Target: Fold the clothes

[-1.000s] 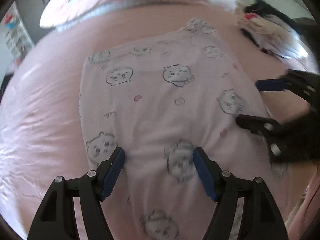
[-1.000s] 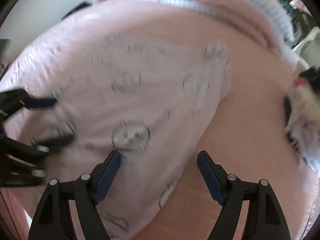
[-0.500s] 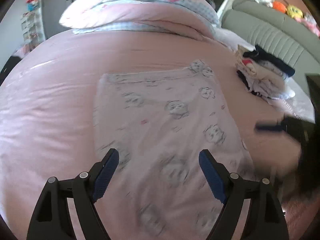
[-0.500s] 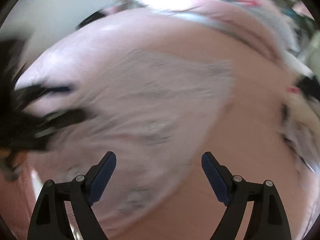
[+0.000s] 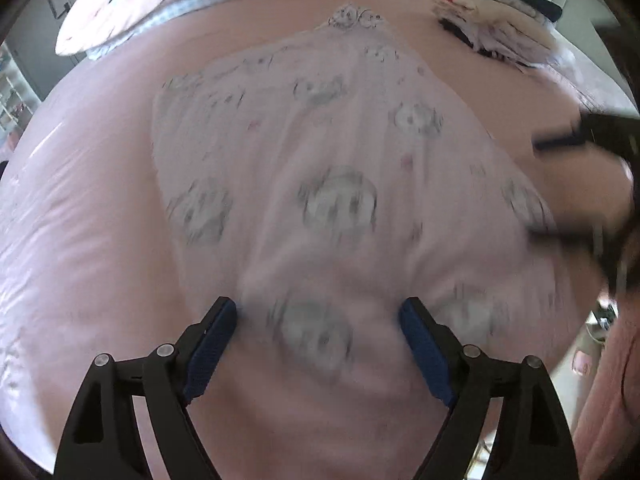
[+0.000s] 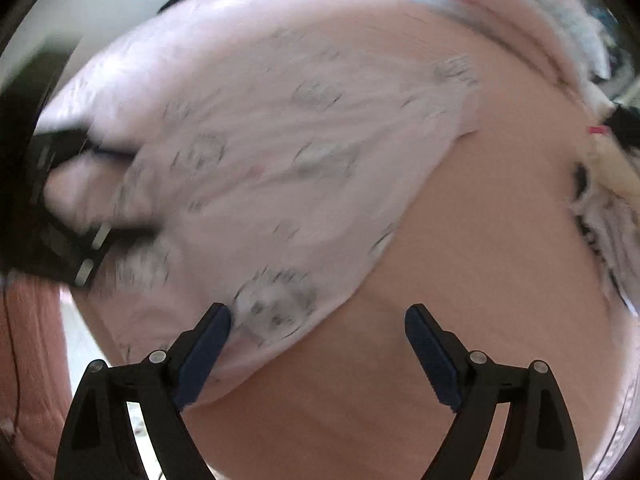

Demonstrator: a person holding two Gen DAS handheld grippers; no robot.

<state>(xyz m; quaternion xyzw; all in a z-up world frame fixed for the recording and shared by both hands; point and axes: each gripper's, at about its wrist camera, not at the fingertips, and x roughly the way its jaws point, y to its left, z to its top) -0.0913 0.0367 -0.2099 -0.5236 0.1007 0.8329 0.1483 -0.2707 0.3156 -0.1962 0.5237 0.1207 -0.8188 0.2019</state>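
Observation:
A pale pink garment printed with grey bear faces lies flat and folded on the pink bedcover. My left gripper hovers open over its near part, with nothing pinched between the blue pads. In the right wrist view the same garment fills the left half. My right gripper stands open over its near right edge, one finger above the cloth and the other above bare bedcover. Each gripper shows blurred in the other's view: the right gripper and the left gripper.
A pile of folded clothes sits on the bed at the far right, also seen as the pile. A pillow lies at the bed's far end. The person's pink clothing is at the near bed edge, with floor beside it.
Both pairs of jaws have spread a little wider. The right gripper has drawn back and up from the garment toward its right edge. The garment has stayed flat on the bed.

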